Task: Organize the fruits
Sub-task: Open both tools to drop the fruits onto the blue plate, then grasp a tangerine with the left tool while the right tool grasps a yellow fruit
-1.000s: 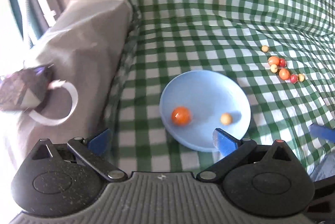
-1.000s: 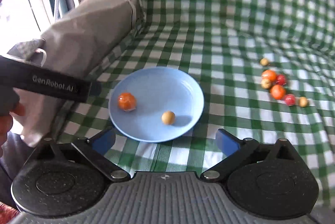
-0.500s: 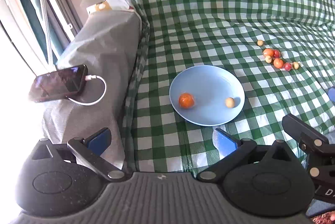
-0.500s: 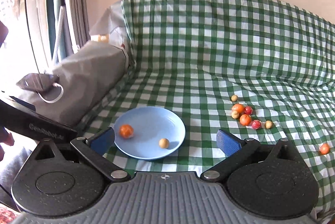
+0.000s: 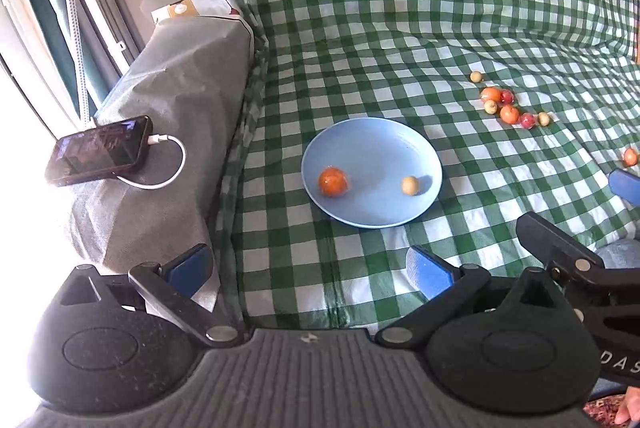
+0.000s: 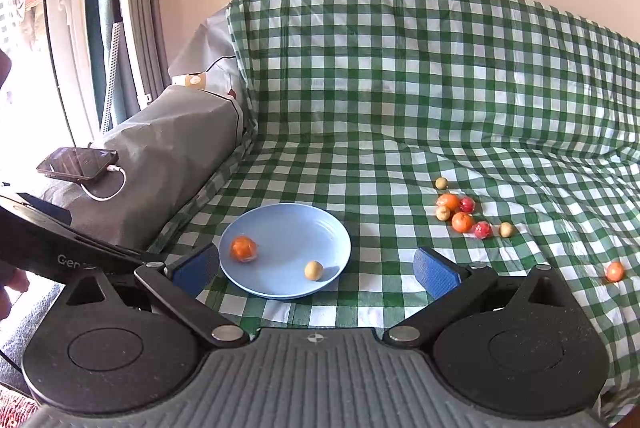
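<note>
A light blue plate (image 5: 376,140) (image 6: 304,224) lies on the green checked cloth. In it sit an orange fruit (image 5: 333,181) (image 6: 243,248) and a small tan fruit (image 5: 410,185) (image 6: 313,270). A cluster of several orange, red and tan fruits (image 5: 509,106) (image 6: 464,214) lies on the cloth to the right, and one orange fruit (image 6: 615,271) (image 5: 631,157) lies farther right. My left gripper (image 5: 308,268) is open and empty, well back from the plate. My right gripper (image 6: 316,270) is open and empty, also back from the plate.
A grey covered armrest (image 5: 172,100) stands left of the cloth, with a phone (image 5: 100,150) and its white cable on it. A garment steamer stand (image 6: 116,8) and curtains stand by the window at the left. The cloth rises up the backrest (image 6: 400,60).
Both grippers have pulled back and up from the plate, so the views are wider. The phone and the far right orange fruit have come into sight. The fruits have not moved.
</note>
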`<state>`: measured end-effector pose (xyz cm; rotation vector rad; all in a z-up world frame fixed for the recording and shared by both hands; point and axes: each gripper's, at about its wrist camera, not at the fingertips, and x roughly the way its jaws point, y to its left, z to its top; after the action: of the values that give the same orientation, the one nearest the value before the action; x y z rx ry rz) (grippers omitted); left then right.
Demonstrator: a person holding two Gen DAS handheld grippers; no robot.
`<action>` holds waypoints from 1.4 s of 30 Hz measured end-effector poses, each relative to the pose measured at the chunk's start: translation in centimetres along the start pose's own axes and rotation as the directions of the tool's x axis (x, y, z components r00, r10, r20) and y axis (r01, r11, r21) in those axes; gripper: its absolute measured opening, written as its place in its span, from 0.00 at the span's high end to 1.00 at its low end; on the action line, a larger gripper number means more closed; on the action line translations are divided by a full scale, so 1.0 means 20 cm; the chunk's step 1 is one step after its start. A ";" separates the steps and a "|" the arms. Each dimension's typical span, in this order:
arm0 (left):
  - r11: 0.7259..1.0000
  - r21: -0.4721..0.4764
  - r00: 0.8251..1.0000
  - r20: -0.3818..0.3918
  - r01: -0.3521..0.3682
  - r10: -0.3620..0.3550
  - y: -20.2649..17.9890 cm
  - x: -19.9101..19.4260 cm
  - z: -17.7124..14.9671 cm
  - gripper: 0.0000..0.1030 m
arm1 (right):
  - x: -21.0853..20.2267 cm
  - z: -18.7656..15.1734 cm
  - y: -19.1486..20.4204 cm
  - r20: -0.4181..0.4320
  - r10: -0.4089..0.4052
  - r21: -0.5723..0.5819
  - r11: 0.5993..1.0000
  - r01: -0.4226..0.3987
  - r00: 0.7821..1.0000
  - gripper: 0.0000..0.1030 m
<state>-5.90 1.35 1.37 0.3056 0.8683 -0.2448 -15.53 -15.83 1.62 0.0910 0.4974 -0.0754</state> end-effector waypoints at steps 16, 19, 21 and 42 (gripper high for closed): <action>0.997 -0.070 0.996 -0.075 0.040 -0.045 -0.01 0.09 0.04 0.00 | 0.04 -0.01 -0.03 0.002 0.013 0.038 0.999 -0.013 1.000 0.01; 0.997 -0.076 0.995 -0.093 0.026 -0.033 -0.03 0.12 0.06 0.00 | 0.05 -0.01 -0.04 -0.002 0.022 0.051 0.998 -0.022 1.000 0.01; 0.998 -0.060 0.995 -0.098 0.024 -0.030 -0.05 0.15 0.08 0.00 | 0.07 -0.01 -0.06 -0.005 0.026 0.055 0.998 -0.026 1.000 0.01; 0.986 0.091 0.986 -0.102 0.142 -0.132 -0.54 0.58 0.45 0.00 | 0.41 -0.11 -0.69 -0.094 -0.280 0.301 0.907 0.295 0.955 0.01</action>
<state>4.20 -12.91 -4.00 0.3514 0.9751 -0.4042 -10.66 -29.74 -5.22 0.3307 0.5429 -0.4441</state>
